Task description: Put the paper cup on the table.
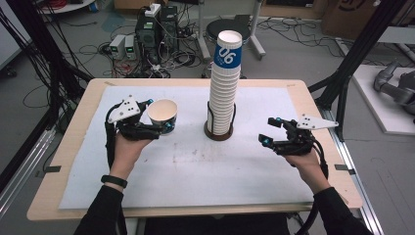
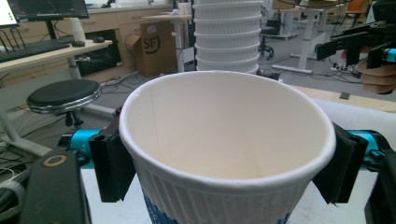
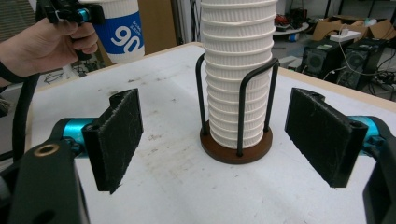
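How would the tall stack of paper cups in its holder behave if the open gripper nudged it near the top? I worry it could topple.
The stack of cups rises far above the wire holder, so its top would probably sway or lean. Paper cups look light, so a nudge might shift upper ones. The right gripper, open, could likely push lower more safely.

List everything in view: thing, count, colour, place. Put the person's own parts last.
single cup: one, white with blue print, left of the stack, clamped in the left gripper
cup stack: one, white, top cup with a blue band, table centre
holder: one, brown base with black wire posts, under the stack
table: one, light wood with a white sheet
stool: one, black, on the floor
left gripper: one, black
right gripper: one, black, open, right of the stack
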Demonstrator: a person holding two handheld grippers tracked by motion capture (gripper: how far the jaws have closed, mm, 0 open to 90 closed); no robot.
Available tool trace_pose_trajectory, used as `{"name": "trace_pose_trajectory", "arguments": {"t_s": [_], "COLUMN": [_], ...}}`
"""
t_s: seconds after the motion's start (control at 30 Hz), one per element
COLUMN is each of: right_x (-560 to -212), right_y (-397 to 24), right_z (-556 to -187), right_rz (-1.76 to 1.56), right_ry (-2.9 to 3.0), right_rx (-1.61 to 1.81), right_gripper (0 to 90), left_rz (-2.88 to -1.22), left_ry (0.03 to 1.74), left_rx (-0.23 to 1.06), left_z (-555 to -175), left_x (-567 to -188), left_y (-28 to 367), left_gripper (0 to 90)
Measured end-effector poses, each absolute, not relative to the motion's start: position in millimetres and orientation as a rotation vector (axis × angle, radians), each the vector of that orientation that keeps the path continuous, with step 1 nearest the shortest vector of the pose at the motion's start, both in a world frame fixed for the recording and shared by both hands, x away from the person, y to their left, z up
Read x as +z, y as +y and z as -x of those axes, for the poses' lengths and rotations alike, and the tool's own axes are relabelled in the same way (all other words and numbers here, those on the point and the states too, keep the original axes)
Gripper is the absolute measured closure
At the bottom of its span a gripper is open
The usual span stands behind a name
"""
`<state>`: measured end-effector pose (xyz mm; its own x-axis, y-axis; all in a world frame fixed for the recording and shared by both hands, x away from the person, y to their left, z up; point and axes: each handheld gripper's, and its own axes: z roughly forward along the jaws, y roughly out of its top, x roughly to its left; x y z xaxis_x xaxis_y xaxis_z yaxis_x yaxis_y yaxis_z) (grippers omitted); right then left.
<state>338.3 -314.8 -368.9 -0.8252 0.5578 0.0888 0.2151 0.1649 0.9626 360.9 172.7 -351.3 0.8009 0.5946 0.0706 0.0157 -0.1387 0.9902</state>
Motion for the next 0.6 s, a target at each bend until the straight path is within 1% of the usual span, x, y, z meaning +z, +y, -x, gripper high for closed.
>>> {"name": "trace_pose_trajectory", "arguments": {"t_s": [0.17,0.37,0.6], "right_x": [-369.6,-370.4,-371.7], "right_y": [-315.3,-314.4,-312.8], "right_z": [-339.1,-340.6,-343.2], "right_rz": [-0.752,-0.753,-0.747], "right_ry": [2.156,2.156,2.161], "right_rx": [1.701,1.701,1.702], "right_gripper": [19.7,19.7,19.6], "left_rz": [-1.637,-1.624,-1.611], "left_ry": [0.512,0.607,0.678], "left_rx": [0.574,0.654,0.671], "left_z": [-363.0,-364.6,-371.4], "left_x": [-351.9,-352.0,-355.4], "left_y": [176.0,179.3,177.8], "left_gripper": [21.3,21.4,21.9]}}
